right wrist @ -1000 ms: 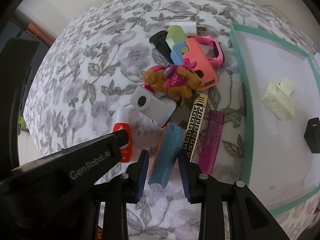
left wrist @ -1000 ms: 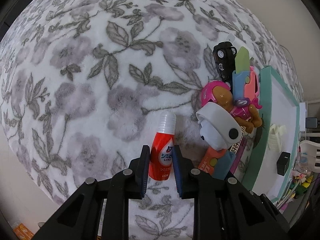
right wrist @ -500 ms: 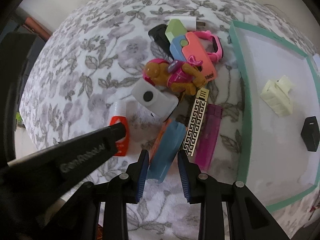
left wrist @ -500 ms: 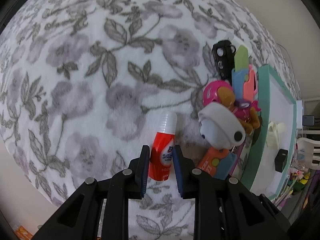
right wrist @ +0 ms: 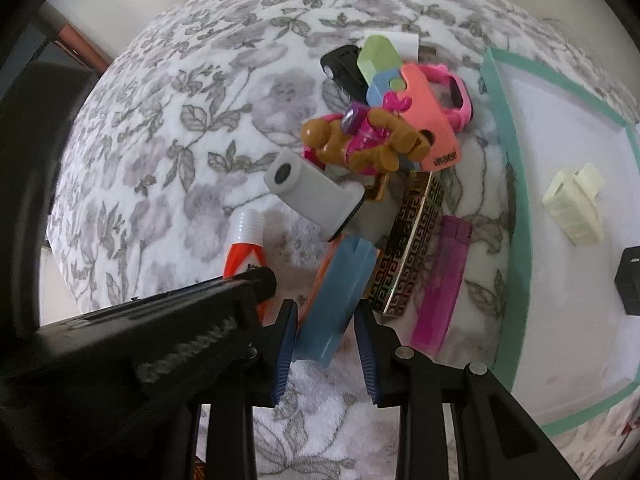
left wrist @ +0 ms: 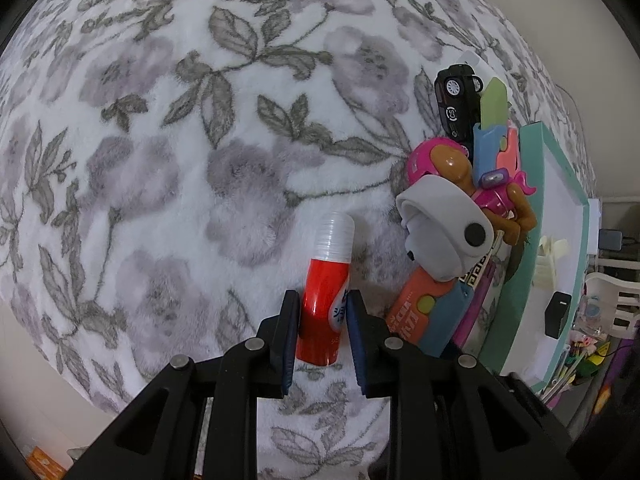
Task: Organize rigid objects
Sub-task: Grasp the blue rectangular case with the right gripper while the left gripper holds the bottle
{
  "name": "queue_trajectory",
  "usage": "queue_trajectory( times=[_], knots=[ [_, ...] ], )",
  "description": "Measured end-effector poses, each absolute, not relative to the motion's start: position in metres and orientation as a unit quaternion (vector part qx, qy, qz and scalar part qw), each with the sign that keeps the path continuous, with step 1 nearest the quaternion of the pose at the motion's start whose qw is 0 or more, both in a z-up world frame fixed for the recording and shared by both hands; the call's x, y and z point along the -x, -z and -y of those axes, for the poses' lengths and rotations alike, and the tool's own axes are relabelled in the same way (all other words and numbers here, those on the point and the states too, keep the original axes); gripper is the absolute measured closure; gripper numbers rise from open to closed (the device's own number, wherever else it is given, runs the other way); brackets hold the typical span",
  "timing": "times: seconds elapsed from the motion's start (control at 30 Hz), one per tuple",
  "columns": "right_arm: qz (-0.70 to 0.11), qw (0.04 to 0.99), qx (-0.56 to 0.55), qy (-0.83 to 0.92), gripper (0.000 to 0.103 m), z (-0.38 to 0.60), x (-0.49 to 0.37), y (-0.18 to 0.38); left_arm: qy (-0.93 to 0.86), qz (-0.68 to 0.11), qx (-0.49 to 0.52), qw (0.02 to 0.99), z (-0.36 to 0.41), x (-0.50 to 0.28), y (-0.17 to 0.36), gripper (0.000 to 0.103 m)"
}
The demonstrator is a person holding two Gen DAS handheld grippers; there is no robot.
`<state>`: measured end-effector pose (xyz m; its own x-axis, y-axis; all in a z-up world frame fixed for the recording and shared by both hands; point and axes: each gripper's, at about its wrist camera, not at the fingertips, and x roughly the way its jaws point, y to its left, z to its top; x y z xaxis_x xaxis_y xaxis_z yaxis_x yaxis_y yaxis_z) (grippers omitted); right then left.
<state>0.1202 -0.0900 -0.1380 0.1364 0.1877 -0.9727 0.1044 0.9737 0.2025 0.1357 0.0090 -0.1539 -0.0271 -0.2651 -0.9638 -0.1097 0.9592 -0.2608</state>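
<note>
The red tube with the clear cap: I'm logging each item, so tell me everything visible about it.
The red tube is a small glossy plastic cylinder with a ribbed translucent cap and a white label printed in Japanese. It lies on its side on the floral fleece blanket, cap pointing away, its lower body between the left gripper fingers, which sit against its sides.

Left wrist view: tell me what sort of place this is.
Probably a lived-in room at home: a fleecy floral blanket covers the surface, small toys such as a black toy car lie piled, and a white chair stands beyond.
</note>
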Motion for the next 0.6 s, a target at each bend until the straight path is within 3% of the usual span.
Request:
queue_trajectory(
  times=[0.43,0.6],
  knots=[
    [-0.654,0.751,-0.094,-0.014,0.072,0.087,-0.123,0.151,0.053,-0.712,0.137,0.687,-0.02,-0.135,0.151,0.078],
    [-0.654,0.748,-0.113,-0.014,0.077,0.095,-0.119,0.142,0.051,-0.71,0.135,0.689,-0.011,-0.134,0.149,0.08]
  ],
)
